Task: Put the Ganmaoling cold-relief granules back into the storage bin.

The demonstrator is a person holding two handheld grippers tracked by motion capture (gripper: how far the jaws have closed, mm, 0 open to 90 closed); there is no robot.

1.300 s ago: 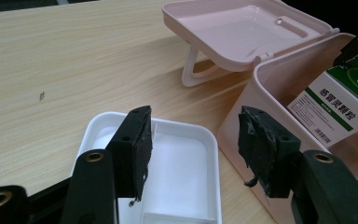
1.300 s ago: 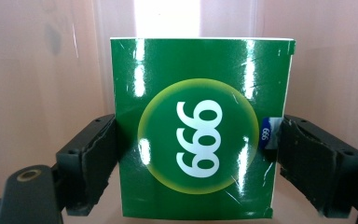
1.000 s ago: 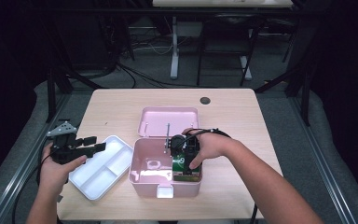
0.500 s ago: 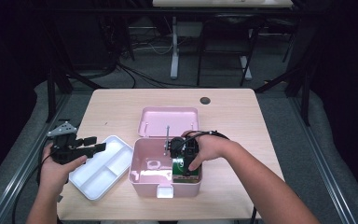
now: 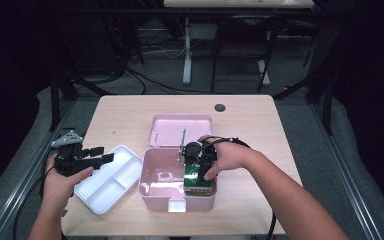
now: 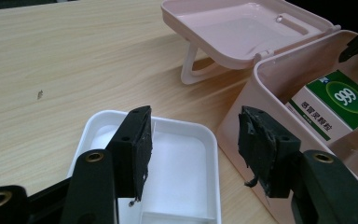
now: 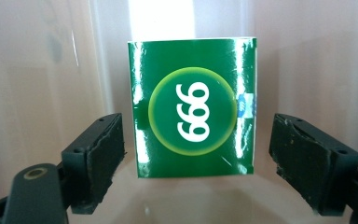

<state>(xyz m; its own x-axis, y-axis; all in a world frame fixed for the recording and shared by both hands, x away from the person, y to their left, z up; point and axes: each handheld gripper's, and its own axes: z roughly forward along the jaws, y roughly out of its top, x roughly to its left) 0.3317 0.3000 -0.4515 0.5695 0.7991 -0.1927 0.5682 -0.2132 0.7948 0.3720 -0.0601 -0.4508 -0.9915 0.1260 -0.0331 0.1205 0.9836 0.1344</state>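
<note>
Closest to the camera, the person's forearms are coming in from the bottom edge. The left gripper point(image 5: 96, 156) is hovering over the white divided tray point(image 5: 111, 178) at the table's left, jaws sitting wide apart with nothing between them. Right beside the tray, the pink box point(image 5: 164, 181) is sitting open, and the right gripper point(image 5: 201, 170) is reaching down into it. Its jaws are spread wide on either side of a green 999 carton point(image 7: 194, 107), not touching it. The carton is lying inside the box on its right side. Behind that, the pink lid point(image 5: 180, 130) is lying flipped back on the wooden table point(image 5: 260, 125).
</note>
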